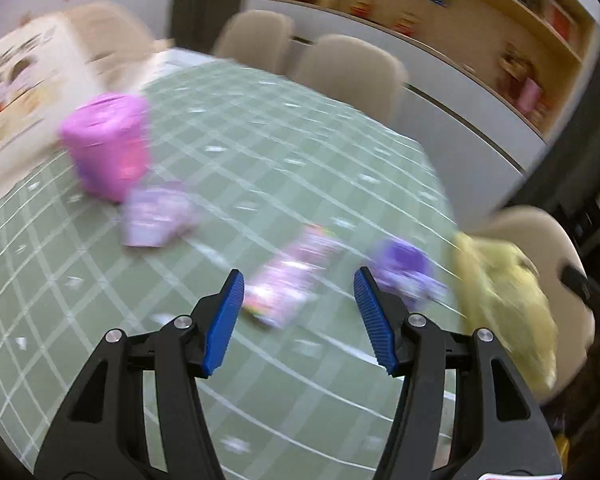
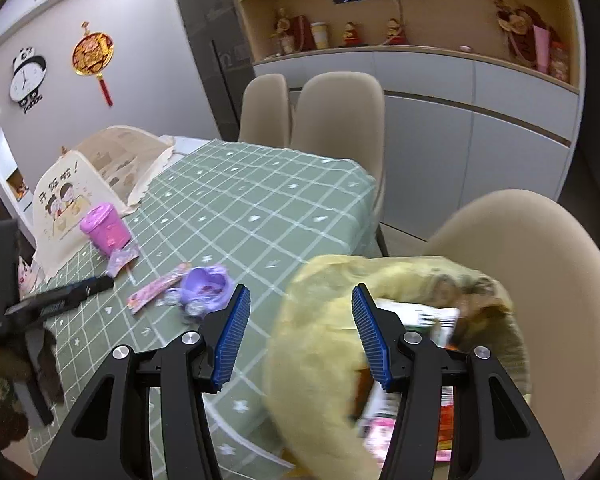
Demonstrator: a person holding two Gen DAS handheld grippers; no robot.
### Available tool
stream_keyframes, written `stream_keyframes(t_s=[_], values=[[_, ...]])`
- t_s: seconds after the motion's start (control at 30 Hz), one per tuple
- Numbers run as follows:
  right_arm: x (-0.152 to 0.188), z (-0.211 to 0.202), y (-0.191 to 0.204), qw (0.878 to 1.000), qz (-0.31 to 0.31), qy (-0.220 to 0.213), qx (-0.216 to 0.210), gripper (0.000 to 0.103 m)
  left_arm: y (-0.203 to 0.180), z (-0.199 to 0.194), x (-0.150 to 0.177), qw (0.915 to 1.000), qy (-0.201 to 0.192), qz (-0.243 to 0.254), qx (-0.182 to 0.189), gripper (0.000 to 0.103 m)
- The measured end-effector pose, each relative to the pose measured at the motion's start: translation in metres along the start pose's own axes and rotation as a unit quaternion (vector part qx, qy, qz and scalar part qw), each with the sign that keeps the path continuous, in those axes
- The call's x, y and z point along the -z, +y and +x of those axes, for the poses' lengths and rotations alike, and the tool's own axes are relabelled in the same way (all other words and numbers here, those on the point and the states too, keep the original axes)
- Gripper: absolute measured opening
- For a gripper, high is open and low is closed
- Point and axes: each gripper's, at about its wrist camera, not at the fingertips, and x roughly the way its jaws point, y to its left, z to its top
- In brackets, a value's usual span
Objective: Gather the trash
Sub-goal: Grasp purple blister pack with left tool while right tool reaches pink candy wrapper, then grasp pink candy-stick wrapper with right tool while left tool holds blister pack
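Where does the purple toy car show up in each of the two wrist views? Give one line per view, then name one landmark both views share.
Left wrist view: the purple toy car lies blurred, lower right of centre, just beyond the right-hand blue pad.
Right wrist view: it lies at, left of centre, on the green checked tablecloth beside the pink wrapper.
Shared landmark: the pink cup, at the left in both.
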Motion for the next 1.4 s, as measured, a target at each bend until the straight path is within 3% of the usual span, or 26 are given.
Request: stream_keyframes(t_s=[0.13, 0.3, 0.7, 0.73, 0.83, 0.9, 1.13, 1.27, 1.4], values=[[0.007, 0.019, 0.035, 0.999, -0.017, 0.029, 0.001, 0.050, 0.051, 0.016, -0.017, 0.9984, 0.003, -0.049, -0.027, 0.054], [0.023, 0.048, 0.064, 0.997, -0.031, 0.074, -0.002, 0.050, 0.087, 0.037, -0.033, 0.9975, 0.008, -0.057, -0.042, 0.054], [0.050, 0.085, 0.093, 0.990, -0.011, 0.137, -0.018, 0.050, 0.109, 0.083, -0.058, 0.9963, 0.029, -0.049, -0.065, 0.054], [0.049, 0.088, 0.097, 0.990, -0.012, 0.141, -0.024, 0.050, 0.108, 0.086, -0.057, 0.9960, 0.033, -0.045, -0.069, 0.052], [0.045, 0.099, 0.115, 0.988, -0.031, 0.145, -0.044, 0.050, 0.107, 0.088, -0.054, 0.9958, 0.047, -0.033, -0.071, 0.023], [0.041, 0.107, 0.126, 0.987, -0.041, 0.143, -0.057, 0.050, 0.107, 0.085, -0.049, 0.9965, 0.052, -0.025, -0.061, 0.015], [0.024, 0.144, 0.156, 0.985, -0.040, 0.142, -0.094, 0.050, 0.111, 0.062, -0.022, 0.9969, 0.073, -0.021, -0.022, 0.014], [0.016, 0.167, 0.170, 0.985, -0.027, 0.142, -0.098, 0.050, 0.117, 0.045, -0.008, 0.9963, 0.082, -0.019, -0.020, 0.015], [0.007, 0.189, 0.180, 0.988, -0.018, 0.134, -0.071, 0.050, 0.123, 0.032, -0.004, 0.9966, 0.079, -0.022, -0.010, 0.031]])
